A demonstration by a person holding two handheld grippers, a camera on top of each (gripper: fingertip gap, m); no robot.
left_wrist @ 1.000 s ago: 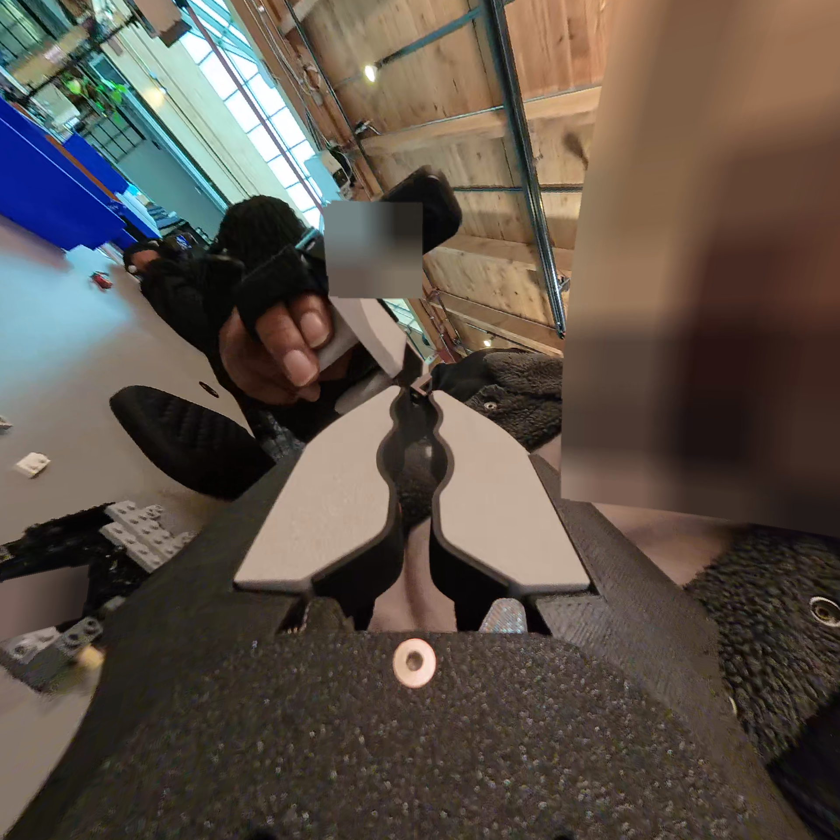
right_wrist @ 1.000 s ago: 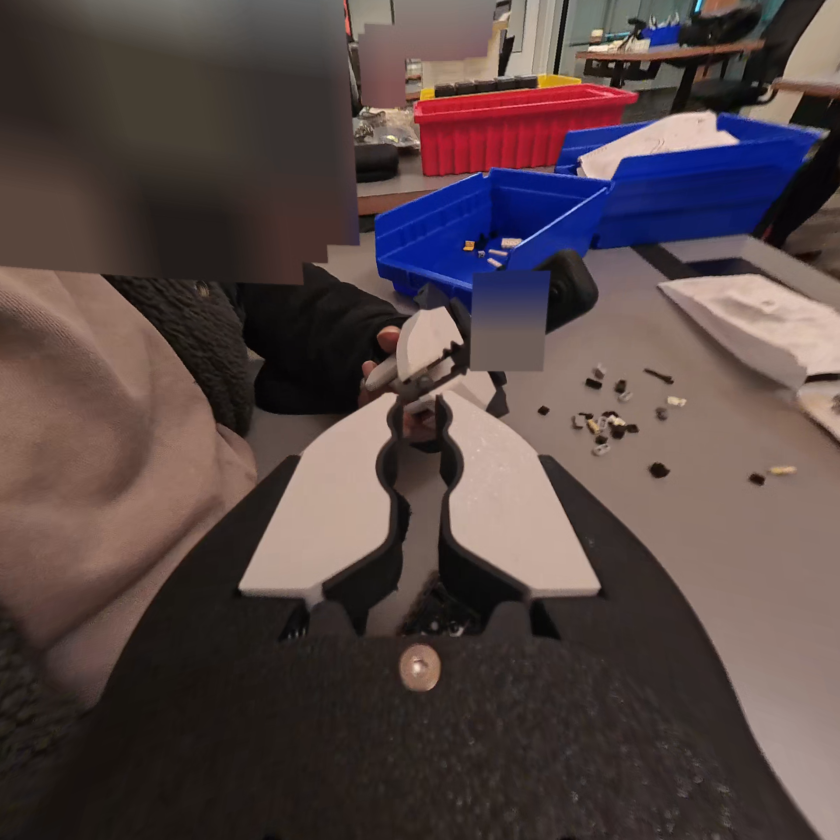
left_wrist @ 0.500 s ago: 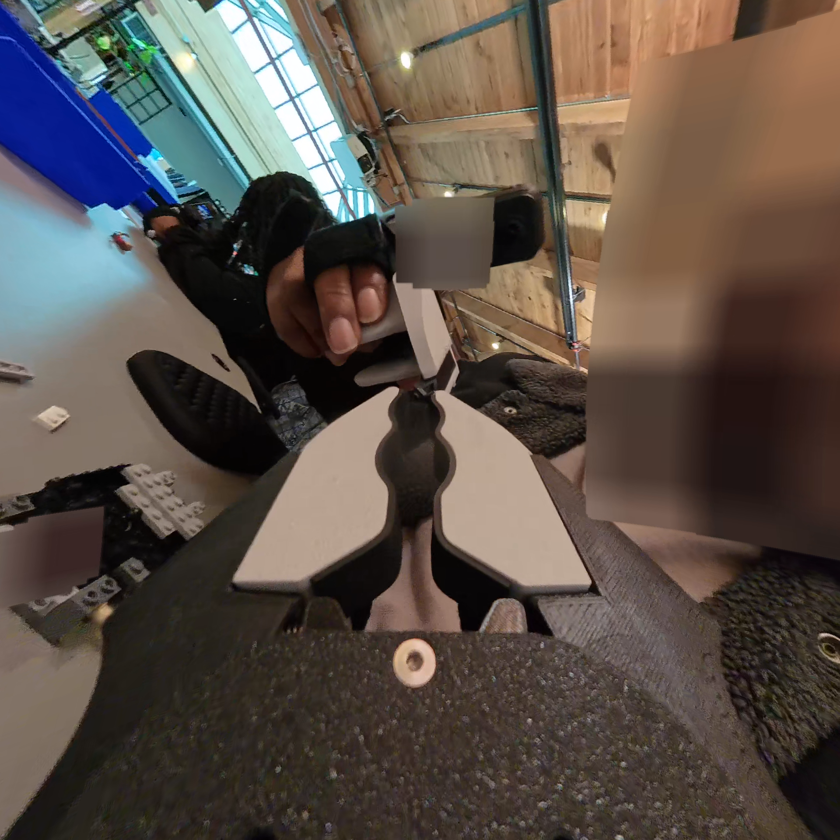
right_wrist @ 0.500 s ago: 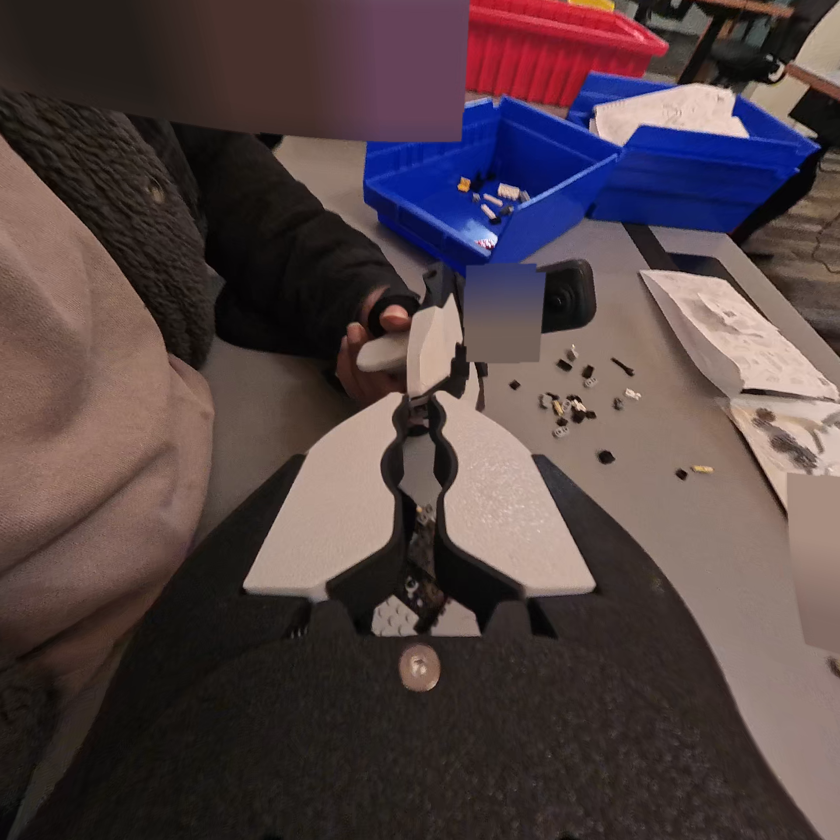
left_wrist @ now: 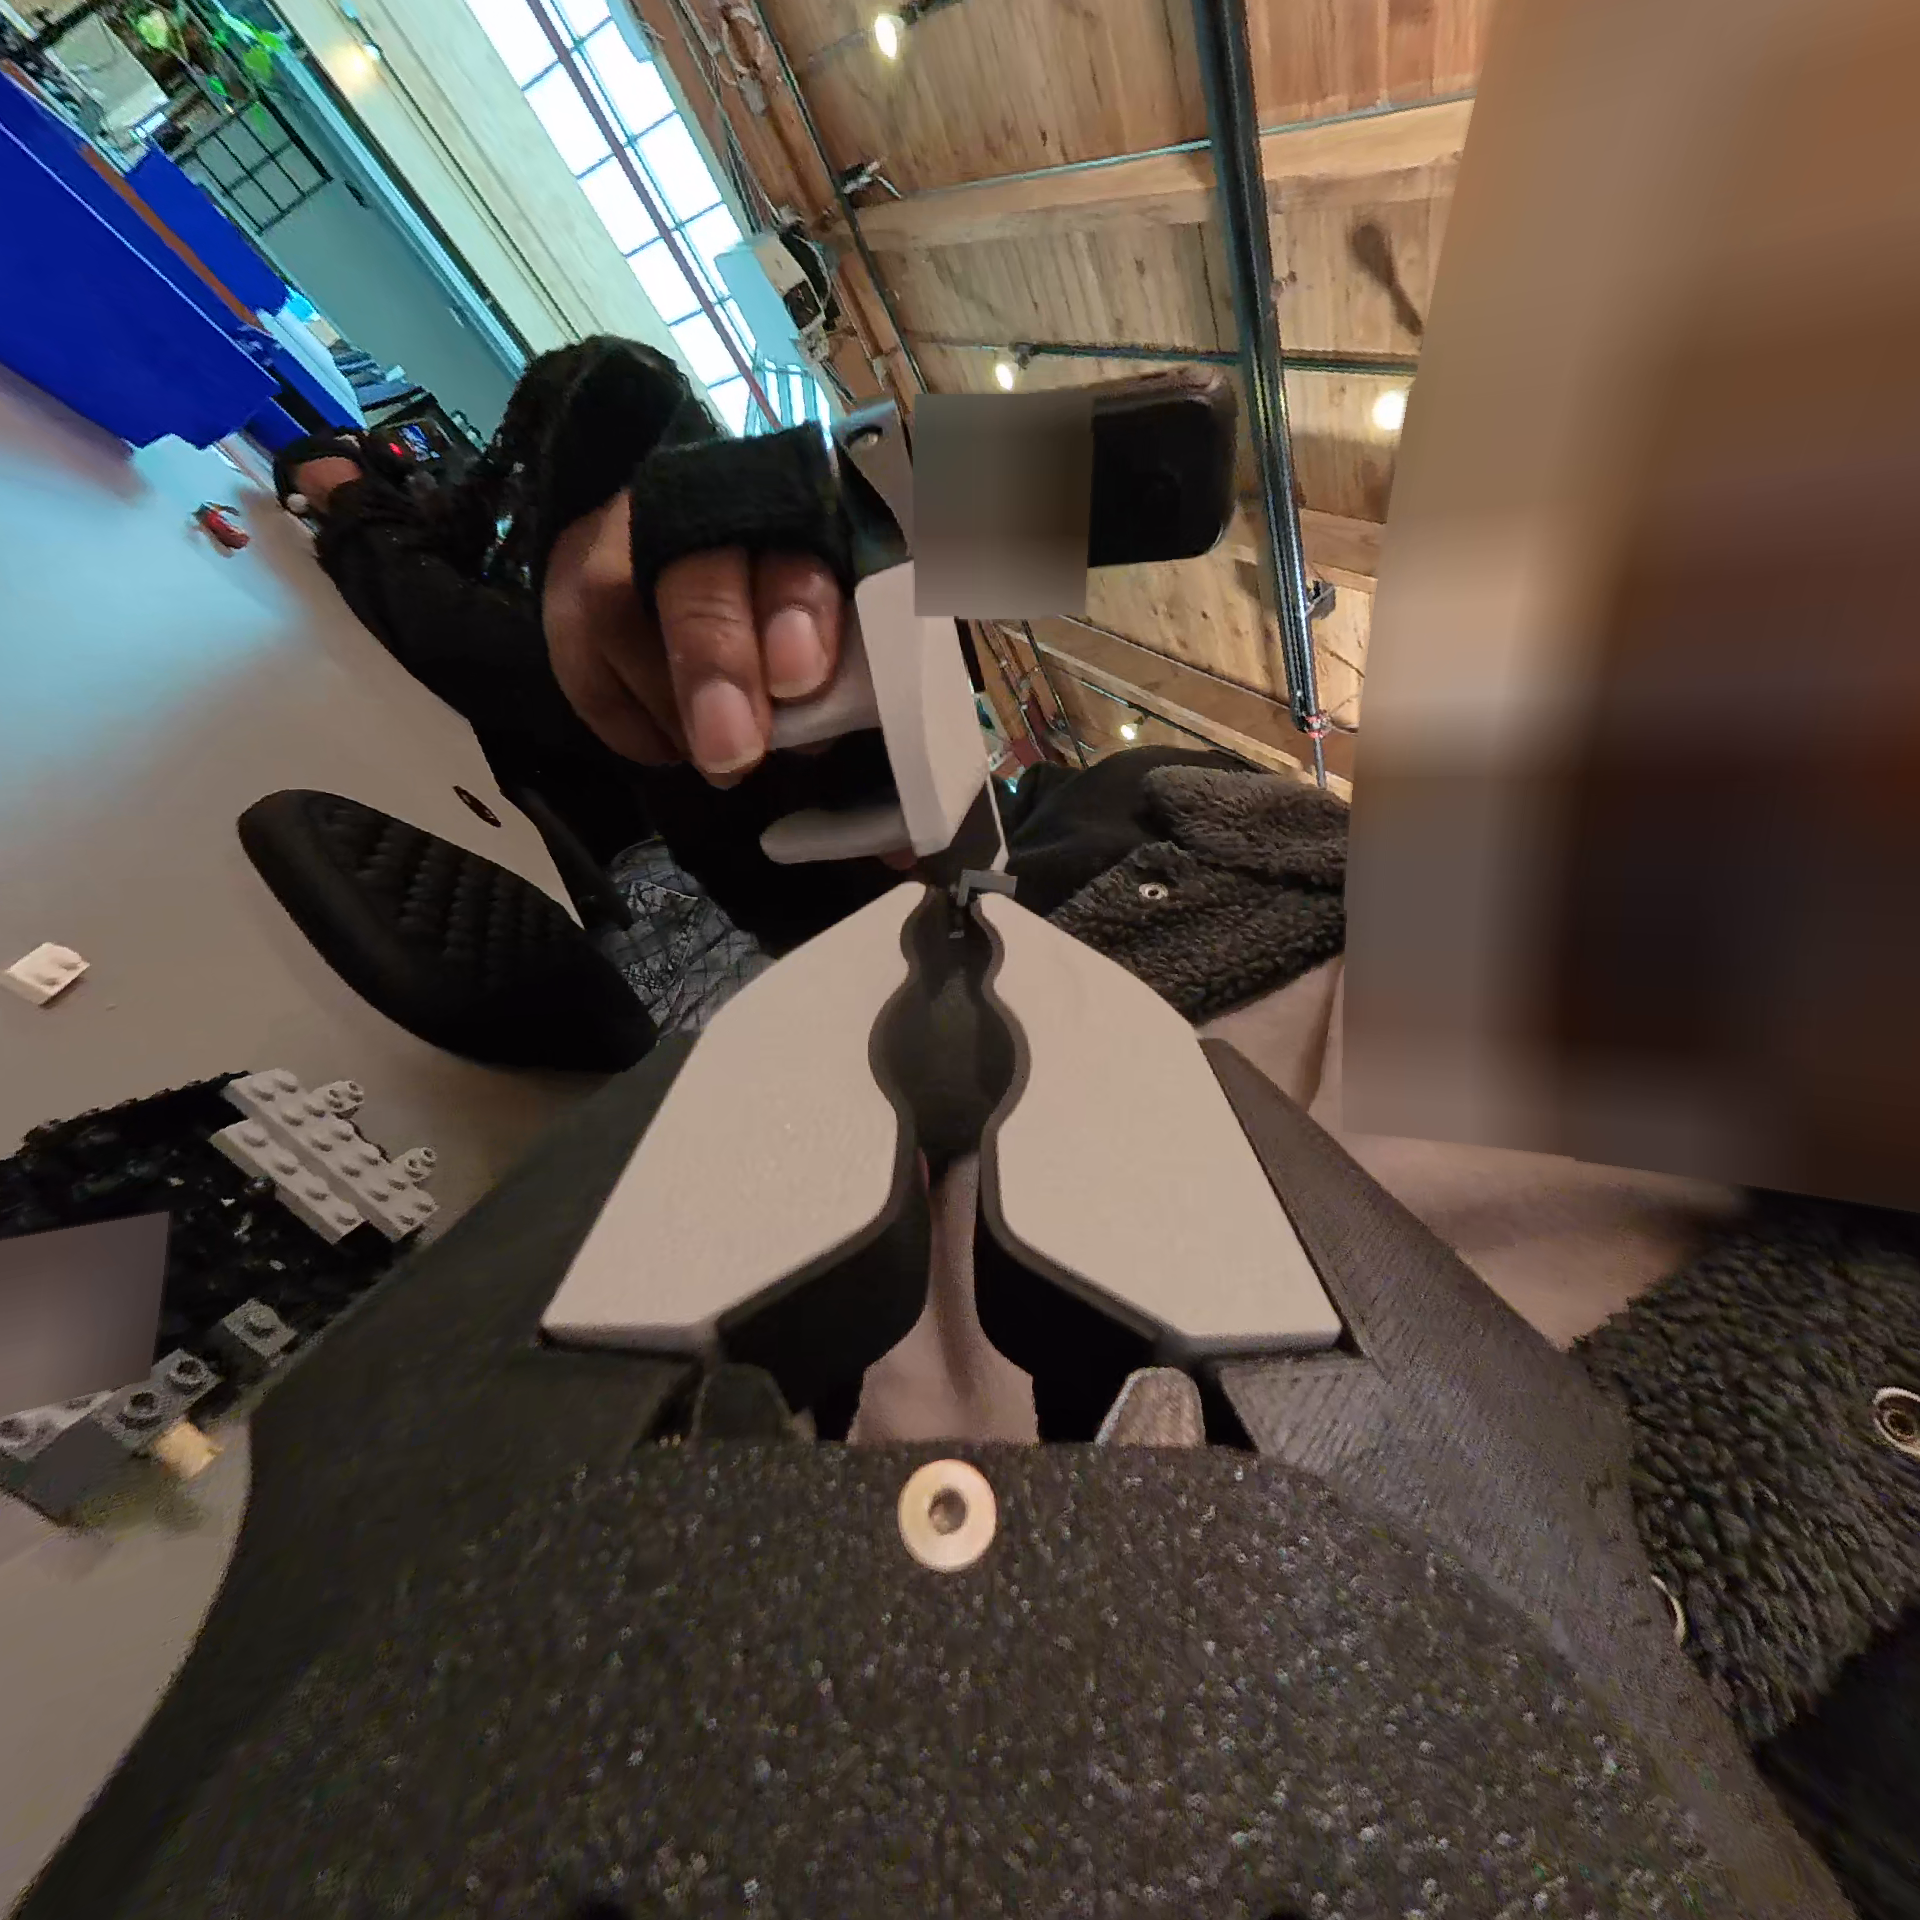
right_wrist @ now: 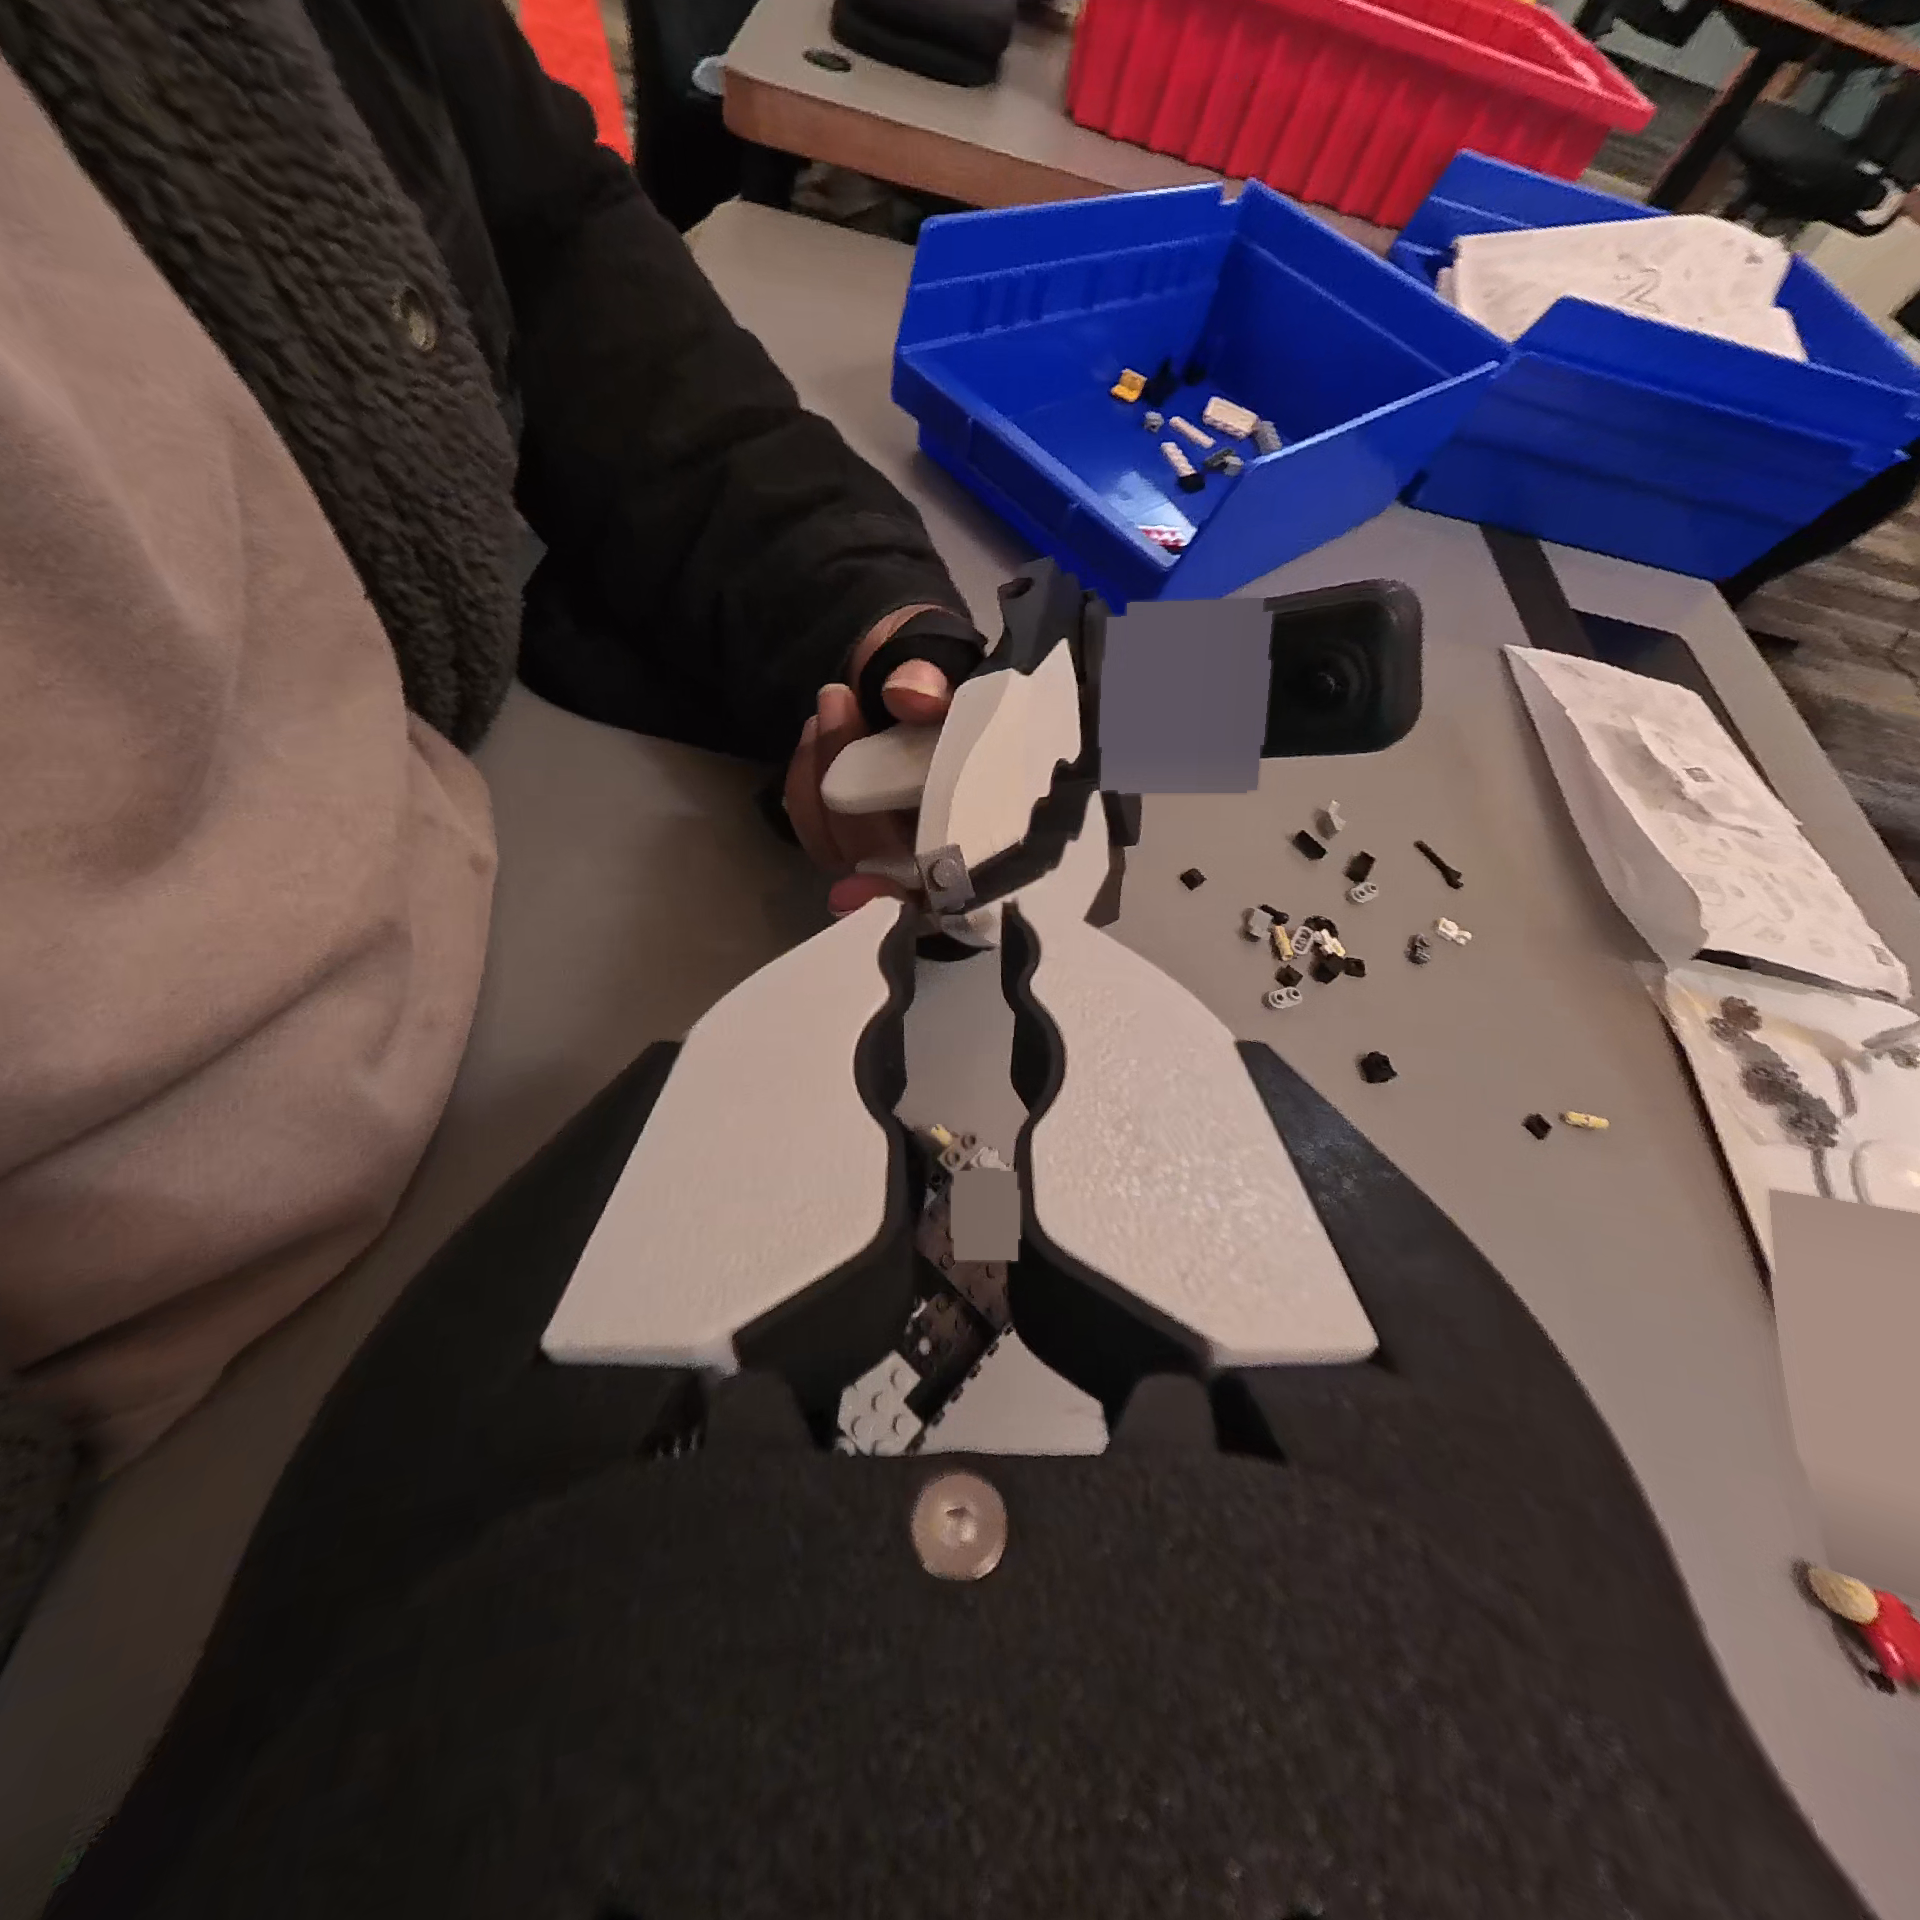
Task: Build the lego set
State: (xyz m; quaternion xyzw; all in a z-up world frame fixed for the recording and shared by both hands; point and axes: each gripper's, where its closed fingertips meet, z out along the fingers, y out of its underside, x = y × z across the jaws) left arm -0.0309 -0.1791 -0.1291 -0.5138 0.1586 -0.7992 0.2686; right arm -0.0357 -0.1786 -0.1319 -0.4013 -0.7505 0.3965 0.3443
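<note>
My left gripper (left_wrist: 956,906) is shut on a small grey brick (left_wrist: 982,885), held in the air in front of the person's chest. In the right wrist view the left gripper (right_wrist: 951,888) pinches that studded grey brick (right_wrist: 945,869) just beyond my right gripper (right_wrist: 956,916). The right gripper is open and empty, one fingertip on each side of the brick's lower end. From the left wrist view the right gripper (left_wrist: 961,857) points down at the brick. The partly built model, light grey plates (left_wrist: 322,1153) on a black base, lies on the table below and shows between the right fingers (right_wrist: 956,1309).
Loose small pieces (right_wrist: 1320,940) are scattered on the grey table (right_wrist: 1455,1195). Behind them stand a blue bin (right_wrist: 1039,343) with a few parts, a second blue bin (right_wrist: 1662,436) and a red bin (right_wrist: 1351,94). Paper sheets (right_wrist: 1683,810) lie at the right. The person's torso fills the left. The grippers are tip to tip, or close to it.
My right gripper's jaws have opened; they were nearly closed at the brick before. The left gripper keeps hold of the brick. Both grippers have tilted, and the right view now looks more down at the table.
</note>
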